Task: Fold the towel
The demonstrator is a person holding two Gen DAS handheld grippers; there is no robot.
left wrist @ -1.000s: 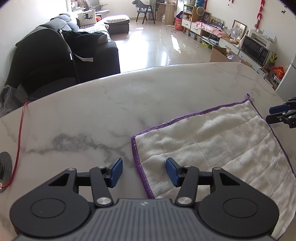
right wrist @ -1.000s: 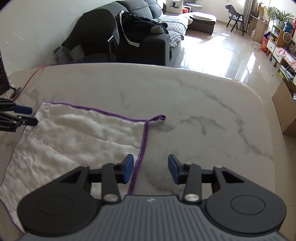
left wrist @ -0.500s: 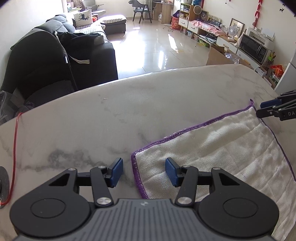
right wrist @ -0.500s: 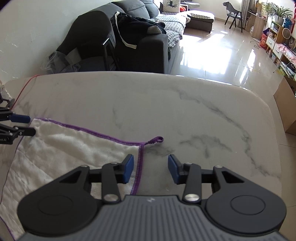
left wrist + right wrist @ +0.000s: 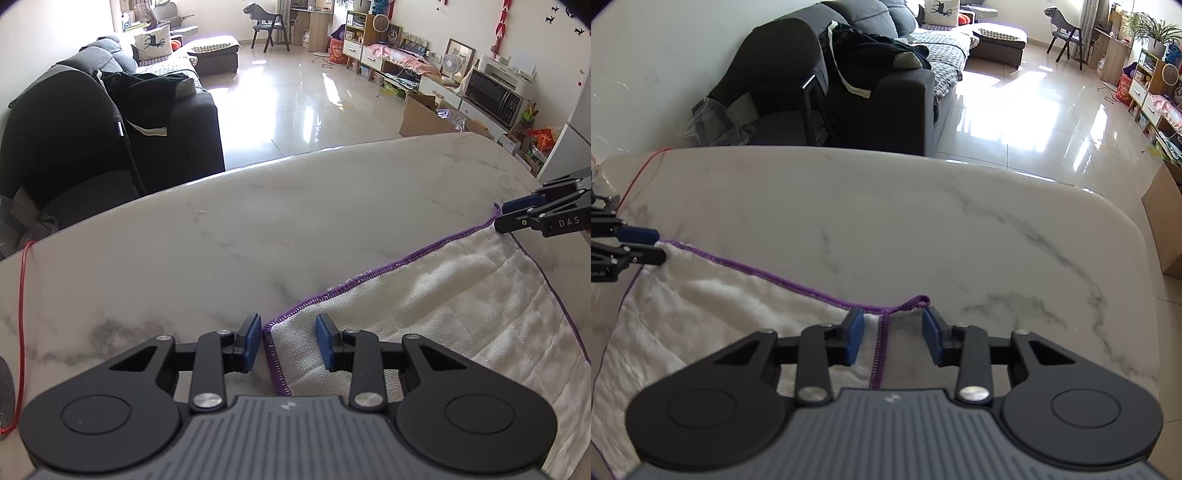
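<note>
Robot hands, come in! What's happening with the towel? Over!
Left gripper open, right gripper open, each straddling a far corner. Towel flat, unfolded. Nothing blocking.

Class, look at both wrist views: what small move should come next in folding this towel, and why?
Probably close both at once. The left hand-held gripper is open astride one far corner of the towel; the right hand-held gripper is open astride the other corner by the purple loop. Neither grips cloth yet, and the towel lies flat on the table.

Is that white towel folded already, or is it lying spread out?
Spread out. The towel lies flat in one layer on the table, its purple edge visible along the sides, with no fold seen.
</note>
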